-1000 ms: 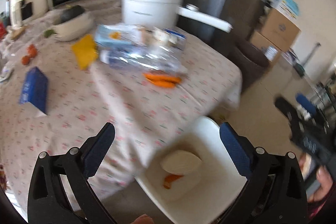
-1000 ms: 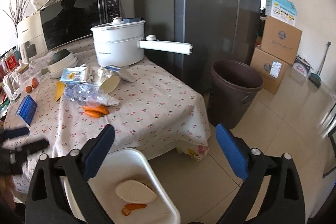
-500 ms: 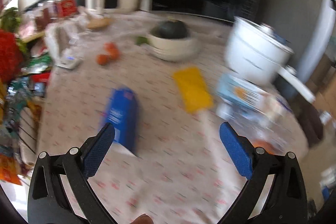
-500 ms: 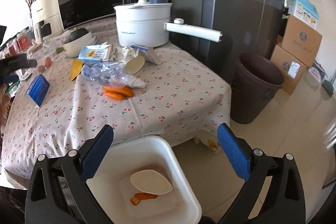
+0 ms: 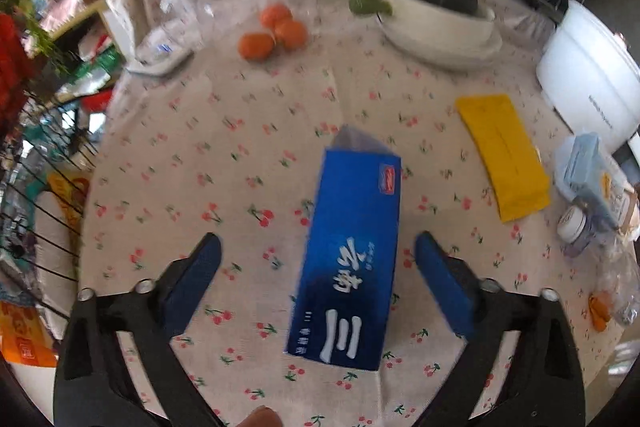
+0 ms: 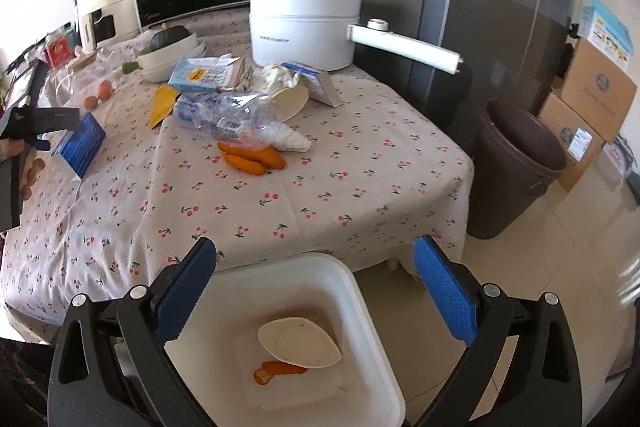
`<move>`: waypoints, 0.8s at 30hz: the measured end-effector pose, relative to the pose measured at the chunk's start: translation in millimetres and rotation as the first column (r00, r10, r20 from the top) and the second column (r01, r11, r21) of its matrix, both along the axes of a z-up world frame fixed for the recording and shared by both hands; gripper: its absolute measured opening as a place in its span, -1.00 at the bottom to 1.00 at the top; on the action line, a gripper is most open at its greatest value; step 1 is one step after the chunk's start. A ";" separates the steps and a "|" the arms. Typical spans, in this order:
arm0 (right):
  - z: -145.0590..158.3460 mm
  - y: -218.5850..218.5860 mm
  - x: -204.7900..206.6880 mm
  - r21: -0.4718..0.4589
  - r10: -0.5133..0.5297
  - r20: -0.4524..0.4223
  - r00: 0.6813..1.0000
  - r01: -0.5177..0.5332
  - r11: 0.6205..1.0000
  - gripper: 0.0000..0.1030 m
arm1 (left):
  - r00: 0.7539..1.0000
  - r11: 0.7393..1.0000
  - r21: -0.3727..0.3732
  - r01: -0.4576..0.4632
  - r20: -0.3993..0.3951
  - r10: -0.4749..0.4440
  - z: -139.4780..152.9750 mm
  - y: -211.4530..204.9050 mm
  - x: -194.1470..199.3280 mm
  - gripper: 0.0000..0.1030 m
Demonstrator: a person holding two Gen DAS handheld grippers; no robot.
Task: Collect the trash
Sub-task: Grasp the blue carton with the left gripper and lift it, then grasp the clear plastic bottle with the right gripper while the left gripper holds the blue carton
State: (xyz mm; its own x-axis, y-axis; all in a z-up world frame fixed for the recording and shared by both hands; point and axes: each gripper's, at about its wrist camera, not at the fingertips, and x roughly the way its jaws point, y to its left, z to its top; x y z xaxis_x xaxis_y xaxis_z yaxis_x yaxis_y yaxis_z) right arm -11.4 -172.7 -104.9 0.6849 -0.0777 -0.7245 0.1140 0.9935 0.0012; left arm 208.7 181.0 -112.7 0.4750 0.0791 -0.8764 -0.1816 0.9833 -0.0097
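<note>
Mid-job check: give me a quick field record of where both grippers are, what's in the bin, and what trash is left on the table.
left gripper: open, straddling blue carton, not yet closed
right gripper: open, empty, above white bin
bin contents: crushed paper cup, orange peel
table trash: yellow packet, crushed plastic bottle, carrot pieces
brown trash can: on floor right of the table

I'm seeing bright daylight glaring at the right view's left edge; the left view is blurring slightly, edges bending.
</note>
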 end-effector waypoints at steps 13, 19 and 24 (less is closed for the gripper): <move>4.3 9.1 21.9 0.033 0.063 -0.030 0.998 -0.062 0.998 0.87 | 0.998 0.999 -0.040 0.025 0.054 -0.023 18.9 -13.1 -17.1 -0.27; 26.8 28.1 71.4 0.008 0.208 -0.034 0.978 -0.207 0.978 0.87 | 0.988 0.986 -0.163 0.024 0.153 0.001 60.3 -23.1 -52.6 -0.27; 32.2 73.9 130.6 -0.179 0.401 -0.126 0.907 -0.419 0.890 0.87 | 0.969 0.972 -0.208 0.106 0.241 -0.054 93.5 -41.4 -86.6 -0.27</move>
